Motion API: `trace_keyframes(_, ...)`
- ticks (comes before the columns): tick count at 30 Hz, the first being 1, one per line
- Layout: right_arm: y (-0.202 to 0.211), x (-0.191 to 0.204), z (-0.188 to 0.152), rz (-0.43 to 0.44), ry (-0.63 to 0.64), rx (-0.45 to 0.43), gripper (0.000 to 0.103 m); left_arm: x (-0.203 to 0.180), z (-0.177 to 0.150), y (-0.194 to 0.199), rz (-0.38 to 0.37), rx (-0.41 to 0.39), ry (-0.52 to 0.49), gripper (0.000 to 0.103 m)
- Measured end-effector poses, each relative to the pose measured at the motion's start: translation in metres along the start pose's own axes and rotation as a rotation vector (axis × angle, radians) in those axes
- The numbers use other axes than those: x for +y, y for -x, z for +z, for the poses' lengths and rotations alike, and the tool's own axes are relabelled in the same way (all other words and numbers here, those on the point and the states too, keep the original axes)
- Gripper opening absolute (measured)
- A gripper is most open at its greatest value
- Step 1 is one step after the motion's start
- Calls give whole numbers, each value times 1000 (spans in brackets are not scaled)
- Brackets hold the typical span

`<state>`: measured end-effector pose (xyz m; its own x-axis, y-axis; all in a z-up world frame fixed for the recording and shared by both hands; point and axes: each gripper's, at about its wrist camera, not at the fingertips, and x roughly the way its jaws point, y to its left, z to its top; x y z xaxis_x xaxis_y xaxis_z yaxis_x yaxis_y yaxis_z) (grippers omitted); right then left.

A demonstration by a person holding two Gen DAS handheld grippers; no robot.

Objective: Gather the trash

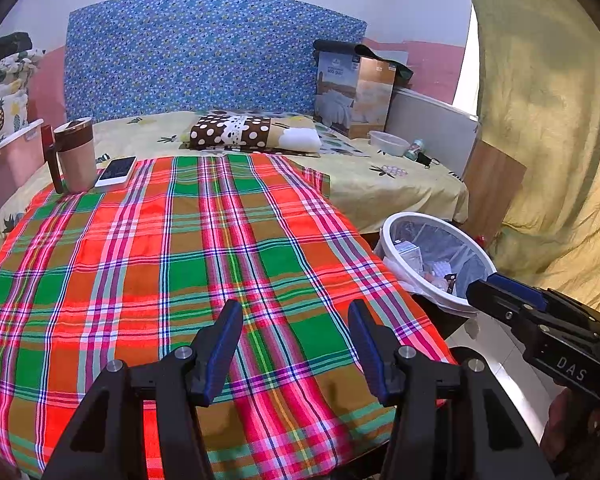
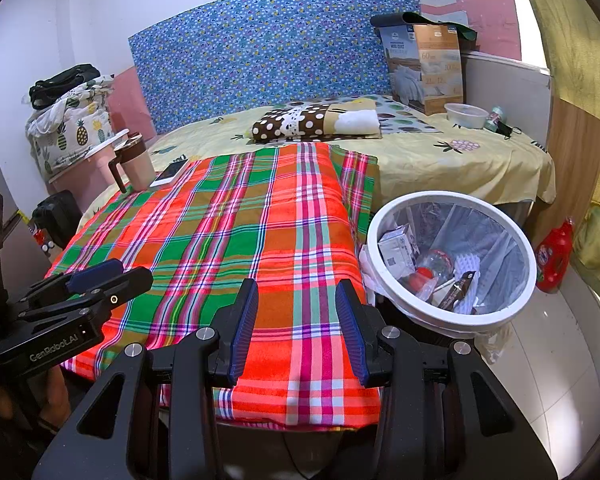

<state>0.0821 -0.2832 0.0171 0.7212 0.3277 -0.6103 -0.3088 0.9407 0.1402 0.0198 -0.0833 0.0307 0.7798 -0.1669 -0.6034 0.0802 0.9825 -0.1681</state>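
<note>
Left wrist view: you are holding the left gripper (image 1: 296,344) over the near end of the plaid cloth (image 1: 204,264), its blue pads standing apart with nothing between them. No loose litter is showing on the cloth; only a mug (image 1: 76,156) and a phone (image 1: 116,171) are sitting at its far left corner, and neither looks like waste. The white bin (image 1: 392,232), lined with a clear bag, is standing on the floor just beside the cloth's right edge, and it is already holding cartons and wrappers (image 1: 410,254). Your right gripper (image 1: 482,288) is reaching in from the right with its tips hanging at the bin's near rim; from this side you cannot tell how its jaws are set.

Right wrist view: you are aiming the right gripper (image 2: 296,320) down at the cloth's near right corner, jaws released and empty. The bin is lying to its right, near at hand, with a small box (image 2: 398,246), a clear bottle with a red cap (image 2: 432,266) and a dark wrapper (image 2: 458,286) inside. The collecting appears largely finished. A plastic tub (image 2: 466,114) and a small bottle (image 2: 494,117) are sitting far off on the yellow bedsheet (image 2: 460,160); whether they are counting as trash is unclear.
</note>
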Motion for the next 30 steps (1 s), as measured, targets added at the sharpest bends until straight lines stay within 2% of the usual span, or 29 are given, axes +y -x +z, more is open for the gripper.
trace_keyframes(30, 0, 0, 0, 0, -1, 2, 43, -3, -3, -3, -3, 17, -19, 55)
